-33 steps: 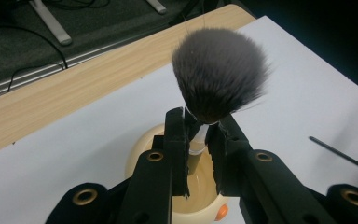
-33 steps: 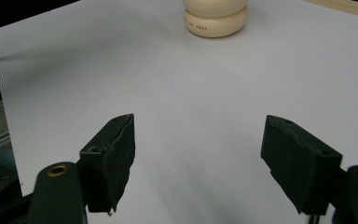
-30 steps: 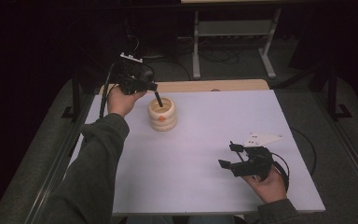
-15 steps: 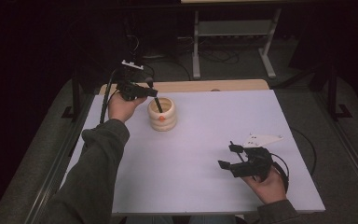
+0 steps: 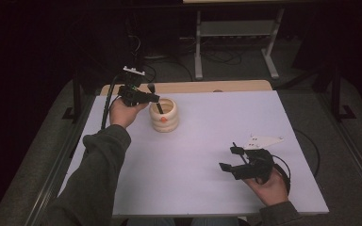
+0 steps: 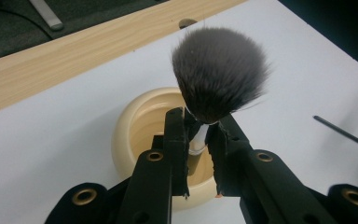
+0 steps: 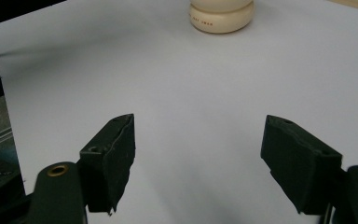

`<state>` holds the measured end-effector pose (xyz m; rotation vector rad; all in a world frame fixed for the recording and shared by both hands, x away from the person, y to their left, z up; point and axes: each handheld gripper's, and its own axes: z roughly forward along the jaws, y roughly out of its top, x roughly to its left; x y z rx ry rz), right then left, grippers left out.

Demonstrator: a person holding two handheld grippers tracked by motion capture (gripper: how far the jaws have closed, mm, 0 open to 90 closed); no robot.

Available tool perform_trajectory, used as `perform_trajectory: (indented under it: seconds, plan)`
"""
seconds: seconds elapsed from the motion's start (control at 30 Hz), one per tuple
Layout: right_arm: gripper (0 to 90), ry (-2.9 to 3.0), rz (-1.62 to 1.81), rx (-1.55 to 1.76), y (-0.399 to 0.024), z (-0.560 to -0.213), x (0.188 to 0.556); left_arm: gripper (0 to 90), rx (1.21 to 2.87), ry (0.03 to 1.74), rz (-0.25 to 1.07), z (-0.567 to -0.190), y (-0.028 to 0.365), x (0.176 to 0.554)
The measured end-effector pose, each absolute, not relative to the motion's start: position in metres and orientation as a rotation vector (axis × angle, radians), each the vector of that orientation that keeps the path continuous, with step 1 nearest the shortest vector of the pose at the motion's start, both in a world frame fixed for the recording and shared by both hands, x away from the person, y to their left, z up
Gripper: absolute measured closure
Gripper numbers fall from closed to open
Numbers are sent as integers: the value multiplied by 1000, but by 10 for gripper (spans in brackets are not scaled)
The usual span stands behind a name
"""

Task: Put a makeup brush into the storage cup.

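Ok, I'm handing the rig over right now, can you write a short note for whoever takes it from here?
Left hand-held gripper: shut on the brush, gripping its handle just below the bristles, which point up; the handle's lower end is inside the cream holder.
Right hand-held gripper: open, nothing between its jaws, resting low over the white table, apart from the holder.
Done: brush grasped.
Left: whether the brush is going in or coming out can't be told from here; finish that move, then release.
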<state>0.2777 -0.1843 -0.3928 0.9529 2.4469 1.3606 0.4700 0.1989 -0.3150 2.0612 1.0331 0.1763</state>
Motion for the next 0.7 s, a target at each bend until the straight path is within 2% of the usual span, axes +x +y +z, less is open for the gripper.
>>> perform_trajectory:
  seconds: [0.53, 0.7]
  plan:
    - [252, 2467, 1353, 944, -180, -394, 278, 768, 2104, 1029, 167, -327, 204, 463]
    - [252, 2470, 1350, 946, -180, -394, 278, 742, 2107, 1023, 167, -326, 203, 460]
